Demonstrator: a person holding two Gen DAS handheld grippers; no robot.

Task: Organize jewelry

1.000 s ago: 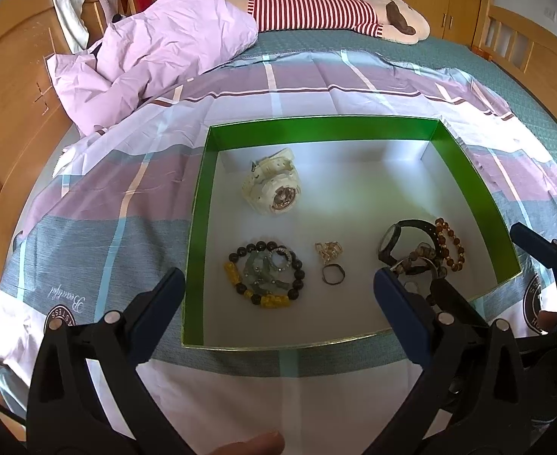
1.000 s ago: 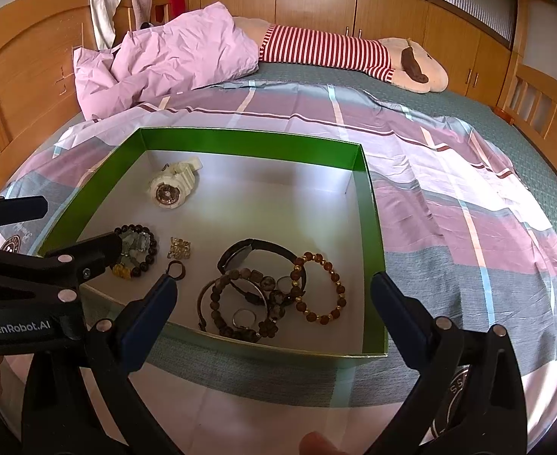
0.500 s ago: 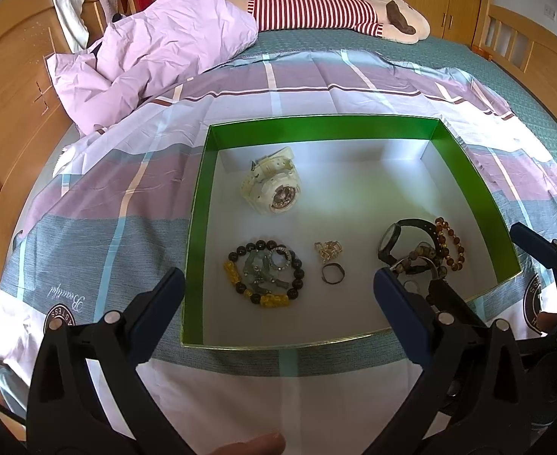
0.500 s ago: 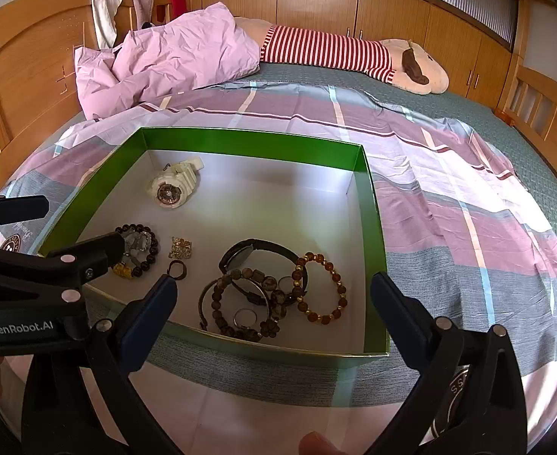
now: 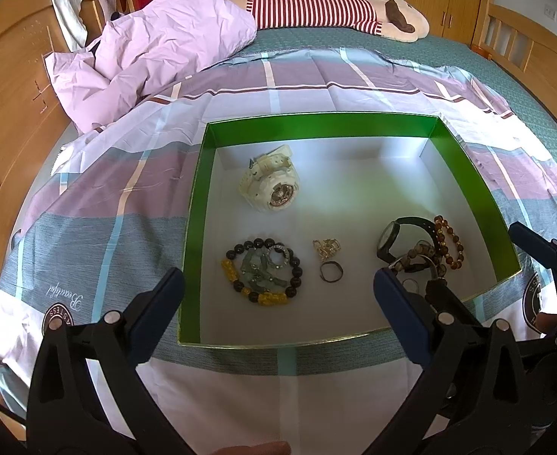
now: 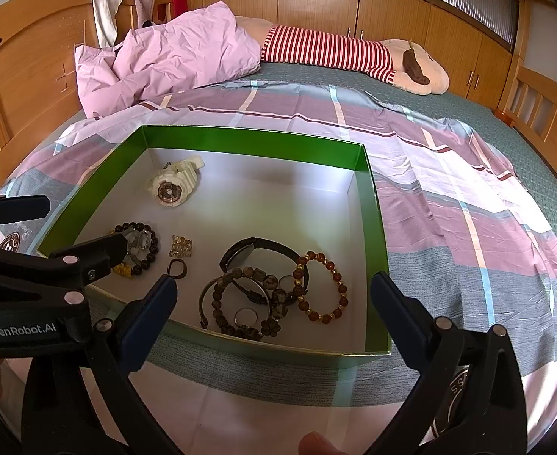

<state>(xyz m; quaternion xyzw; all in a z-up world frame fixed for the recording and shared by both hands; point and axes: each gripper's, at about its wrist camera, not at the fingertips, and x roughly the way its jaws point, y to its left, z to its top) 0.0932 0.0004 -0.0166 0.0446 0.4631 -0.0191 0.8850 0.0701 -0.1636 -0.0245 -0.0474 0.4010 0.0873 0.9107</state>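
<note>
Green-walled box (image 5: 199,204) of jewelry on bed.
Held cream watch (image 5: 273,187) far left, black-and-yellow bead bracelet (image 5: 263,270) near left, amber bracelet (image 6: 322,287) near right; left gripper (image 5: 278,295) and right gripper (image 6: 273,295) gaped wide, empty.

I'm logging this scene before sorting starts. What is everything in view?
box: 1, green walls, white floor, on the bedsheet
white watch: 1, cream, far left of box
black-and-yellow bead bracelet: 1, near left
gold charm: 1, centre
dark ring: 1, beside charm
black watch: 1, right, tangled with brown bracelets
amber bead bracelet: 1, right
quilt: 1, pink, far left
plush toy: 1, striped, far
left gripper: jaws open
right gripper: jaws open
</note>
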